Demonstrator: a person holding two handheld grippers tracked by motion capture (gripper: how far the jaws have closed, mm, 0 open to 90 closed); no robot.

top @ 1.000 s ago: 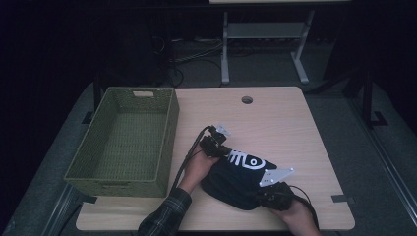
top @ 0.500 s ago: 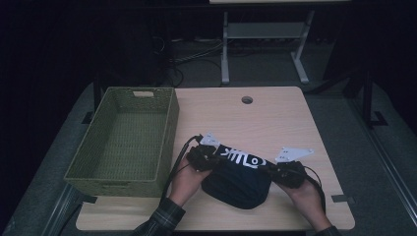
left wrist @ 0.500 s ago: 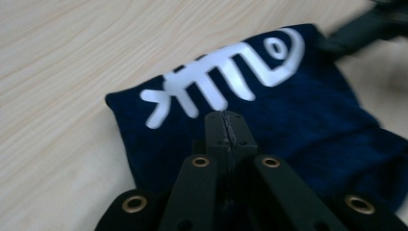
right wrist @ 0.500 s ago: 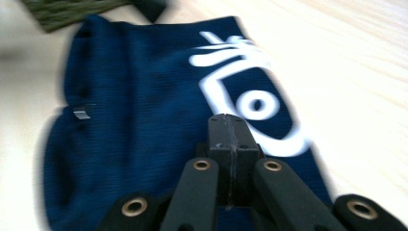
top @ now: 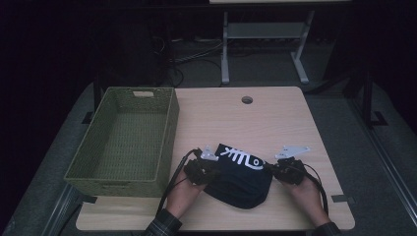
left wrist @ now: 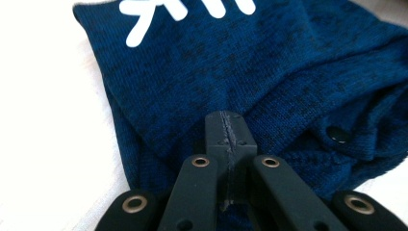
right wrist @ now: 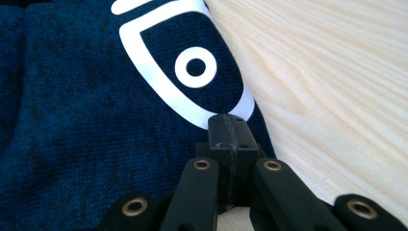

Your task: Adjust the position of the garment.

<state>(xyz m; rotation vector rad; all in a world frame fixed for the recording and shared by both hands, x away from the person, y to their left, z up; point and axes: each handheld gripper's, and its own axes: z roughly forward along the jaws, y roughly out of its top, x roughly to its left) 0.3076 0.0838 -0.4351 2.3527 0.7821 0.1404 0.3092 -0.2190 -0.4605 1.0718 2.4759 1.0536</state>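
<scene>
Gripping a folded dark-blue garment (top: pixel 239 178) at both ends, the person appears to be midway through folding it or about to lift it; the garment lies on the near part of the bench (top: pixel 275 118), just right of the green woven basket (top: pixel 123 137), with its white fish-skeleton print (top: pixel 241 159) facing up. The left gripper (top: pixel 202 164) sits at the garment's left edge; in the left gripper view its jaws are pressed fully together with the knit bunched around their tips (left wrist: pixel 226 134), so it seems to pinch the cloth there. The right gripper (top: pixel 285 168) is at the right edge; in the right gripper view its jaws are likewise closed tight, right at the fabric's border beside the printed fish head (right wrist: pixel 187 67), apparently nipping the hem, though the cloth between them is hidden.

The basket stands empty, so the likely step in hand is securing the folded bundle for transfer; the next move would call for raising both ends together and level, keeping the folds from slipping open, then carrying it leftward over the basket's near wall and lowering it inside before letting go.
</scene>
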